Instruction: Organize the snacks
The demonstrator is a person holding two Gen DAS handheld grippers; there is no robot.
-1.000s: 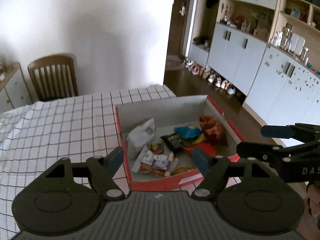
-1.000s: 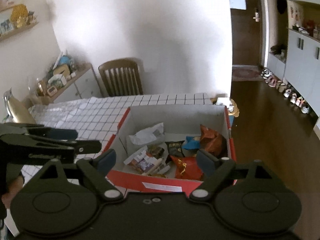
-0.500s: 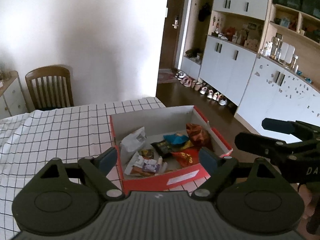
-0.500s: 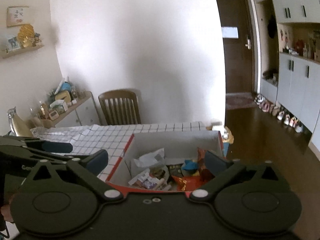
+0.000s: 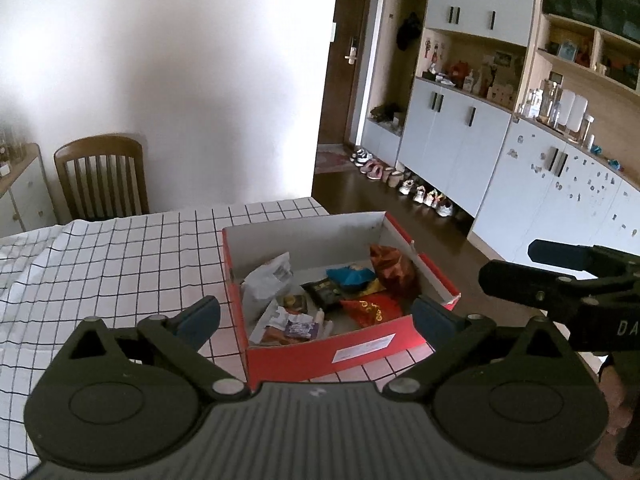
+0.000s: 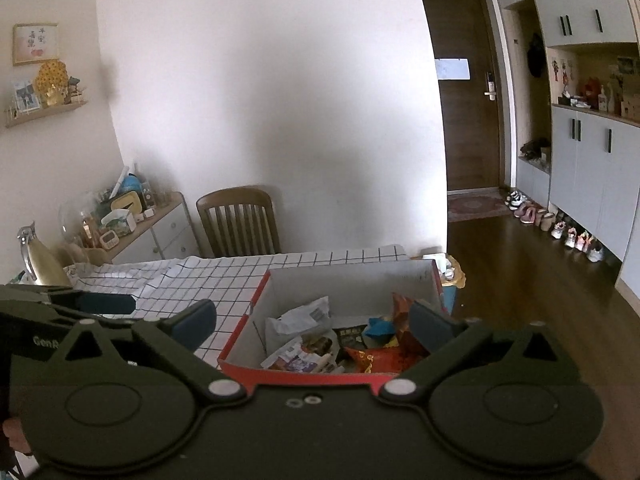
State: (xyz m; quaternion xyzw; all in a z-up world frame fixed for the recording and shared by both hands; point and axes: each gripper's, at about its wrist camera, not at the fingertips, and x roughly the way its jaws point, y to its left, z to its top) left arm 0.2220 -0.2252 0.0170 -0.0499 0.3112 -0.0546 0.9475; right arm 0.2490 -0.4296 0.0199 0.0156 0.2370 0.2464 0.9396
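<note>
Both tools empty: left tool [image 5: 316, 316] opening, right tool [image 6: 314, 322] spread. Packets [image 5: 372, 306] in box [image 5: 360, 354]: light, crinkly, slippery; pinch edge seams.

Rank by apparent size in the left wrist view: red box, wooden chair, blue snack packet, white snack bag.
1. red box, clearly largest.
2. wooden chair; it stands farther back, so its true size is unsure.
3. white snack bag.
4. blue snack packet, partly covered by other snacks, so its rank against the bag is tentative.
</note>
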